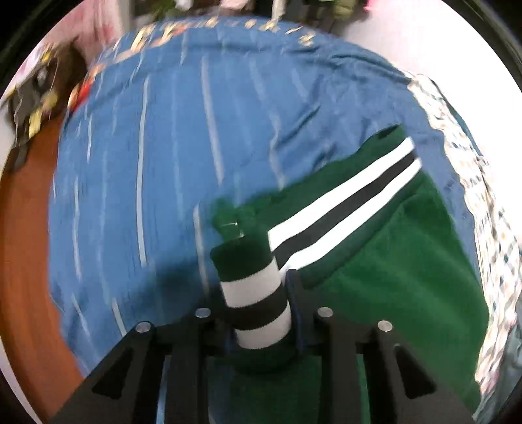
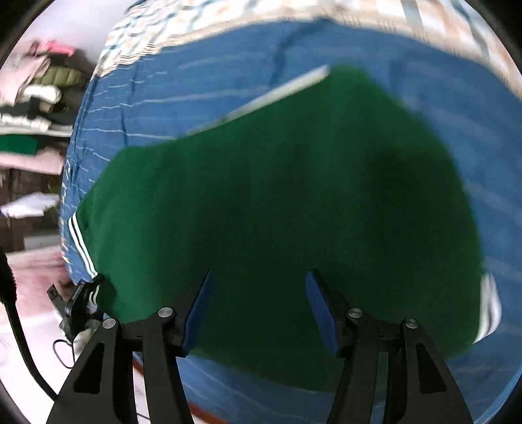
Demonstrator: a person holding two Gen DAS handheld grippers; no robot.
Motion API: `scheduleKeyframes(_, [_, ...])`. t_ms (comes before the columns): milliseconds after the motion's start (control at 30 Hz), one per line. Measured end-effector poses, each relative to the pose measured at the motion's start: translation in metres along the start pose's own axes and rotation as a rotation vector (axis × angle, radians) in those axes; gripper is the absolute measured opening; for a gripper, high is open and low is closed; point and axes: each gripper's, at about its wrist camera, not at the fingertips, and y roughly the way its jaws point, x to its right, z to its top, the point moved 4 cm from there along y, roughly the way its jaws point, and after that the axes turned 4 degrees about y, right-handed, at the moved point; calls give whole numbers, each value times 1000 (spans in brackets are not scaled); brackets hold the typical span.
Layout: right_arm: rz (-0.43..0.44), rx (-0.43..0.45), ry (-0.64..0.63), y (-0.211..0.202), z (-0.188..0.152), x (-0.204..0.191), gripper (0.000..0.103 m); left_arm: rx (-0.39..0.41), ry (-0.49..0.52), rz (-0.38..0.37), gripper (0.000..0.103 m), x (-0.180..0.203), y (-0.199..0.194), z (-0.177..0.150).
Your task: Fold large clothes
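A dark green garment with a white-and-black striped band lies on a blue striped bedspread. My left gripper is shut on the garment's striped cuff, which stands bunched up between the fingers. In the right wrist view the green garment spreads wide over the blue bedspread. My right gripper hangs open just above the garment, with nothing pinched between its blue pads. Both views are blurred.
A patterned checked cloth borders the bedspread, and it also shows in the right wrist view. Brown wood lies beyond the bed's left edge. A pile of clothes sits on shelves. A black cable and a black device are at the bed's corner.
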Motion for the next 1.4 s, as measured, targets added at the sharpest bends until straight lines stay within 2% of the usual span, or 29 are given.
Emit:
scheduleKeyframes(133, [25, 7, 10, 12, -3, -7, 60, 117, -16, -92, 20, -5, -48, 23])
scheduleKeyframes(200, [21, 4, 2, 21, -3, -12, 60, 136, 1, -106, 20, -4, -58, 29])
scheduleKeyframes(300, [-37, -9, 18, 44, 0, -6, 53, 84, -2, -142, 23, -14, -37, 21])
scheduleKeyframes(333, [-76, -19, 25, 57, 2, 1, 42, 35, -13, -142, 26, -18, -21, 14])
scheduleKeyframes(367, [-89, -41, 42, 70, 3, 10, 39, 4, -32, -150, 27, -24, -10, 9])
scheduleKeyframes(467, [-73, -56, 103, 74, 7, 15, 39, -16, -99, -231, 40, -34, -6, -13])
scheduleKeyframes(533, [-91, -53, 66, 61, 6, -1, 39, -33, -149, -293, 43, -39, -3, -18])
scheduleKeyframes(633, [18, -26, -61, 42, 1, -55, 39, -58, -158, -355, 50, -38, 1, -24])
scheduleKeyframes(733, [66, -39, -194, 62, 3, -119, 39, -70, -110, -352, 51, -33, 3, -34])
scheduleKeyframes(767, [47, -50, -211, 77, 6, -130, 39, -68, -99, -355, 53, -32, 3, -35])
scheduleKeyframes(867, [-108, -74, -257, 134, 17, -149, 41, -74, -91, -360, 64, -28, 7, -37])
scheduleKeyframes(933, [-157, -66, -266, 143, 23, -158, 42, -75, -79, -348, 72, -21, 12, -34])
scheduleKeyframes(1033, [-134, -93, -254, 137, 22, -162, 45, -30, -28, -265, 72, -7, 13, -31])
scheduleKeyframes(1067, [-108, -95, -249, 131, 21, -160, 45, -15, -10, -231, 60, -5, 11, -30])
scheduleKeyframes(1100, [-71, -99, -238, 124, 19, -158, 45, 5, 5, -194, 33, -5, 8, -28])
scheduleKeyframes(1167, [-11, -95, -194, 100, 12, -146, 45, 42, 28, -180, 22, -1, -8, -15])
scheduleKeyframes(1233, [-35, -46, -168, 68, 5, -126, 45, 80, 50, -184, 19, 3, -24, -7])
scheduleKeyframes(1300, [-114, 2, -138, 44, -2, -102, 45, 137, 119, -193, 18, 16, -49, 3])
scheduleKeyframes(1400, [-211, 4, -71, 47, -15, -59, 45, 203, 204, -223, 18, 38, -86, 13])
